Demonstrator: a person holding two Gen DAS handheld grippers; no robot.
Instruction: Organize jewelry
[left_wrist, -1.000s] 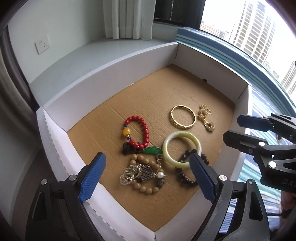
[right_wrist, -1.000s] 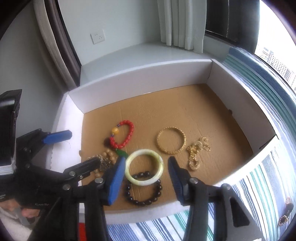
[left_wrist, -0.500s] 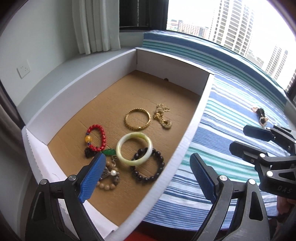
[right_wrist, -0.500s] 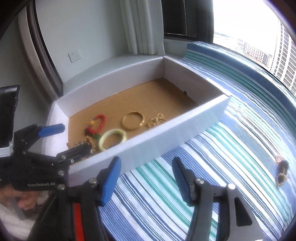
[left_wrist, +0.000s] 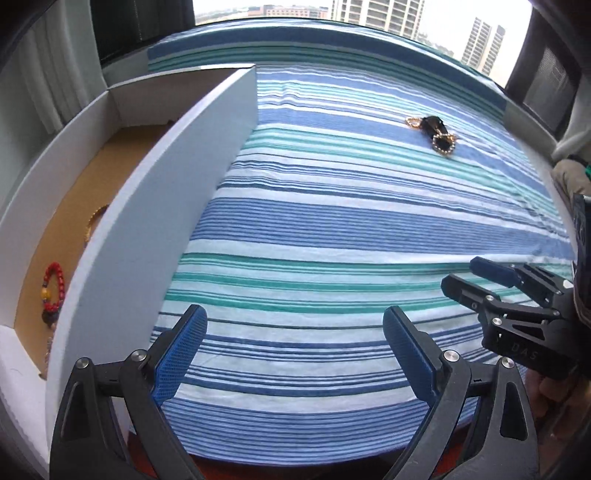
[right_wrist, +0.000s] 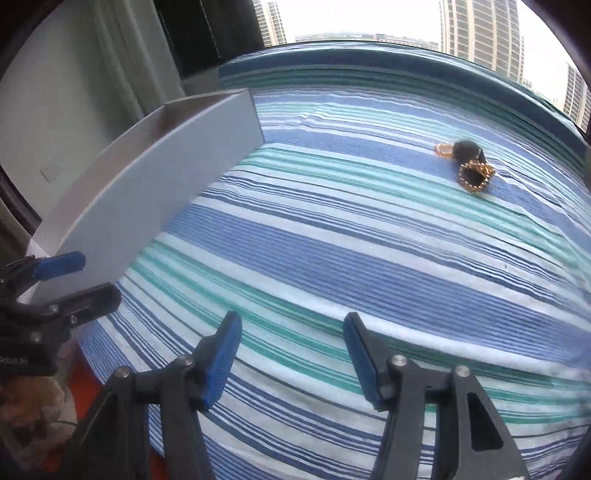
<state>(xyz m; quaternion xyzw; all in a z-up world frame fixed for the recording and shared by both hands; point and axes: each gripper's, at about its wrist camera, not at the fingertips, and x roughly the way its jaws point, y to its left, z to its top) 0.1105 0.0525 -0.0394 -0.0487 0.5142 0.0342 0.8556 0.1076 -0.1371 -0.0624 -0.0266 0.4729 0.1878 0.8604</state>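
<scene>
Jewelry (right_wrist: 467, 168) blurred on cloth | box (left_wrist: 155, 206) wall hides bracelets; both jaws apart, empty

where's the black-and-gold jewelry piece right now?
The black-and-gold jewelry piece lies on the striped cloth, upper right in both wrist views, well right of the white box and far from both open tools.

Both views are taken from close above the striped bed cover (left_wrist: 351, 221), looking down and forward toward the window. The left view is set nearer the white box (left_wrist: 155, 206), so its inside is seen. The same cover, box wall and small gold-and-black jewelry (right_wrist: 469, 166) are shared by both.
</scene>
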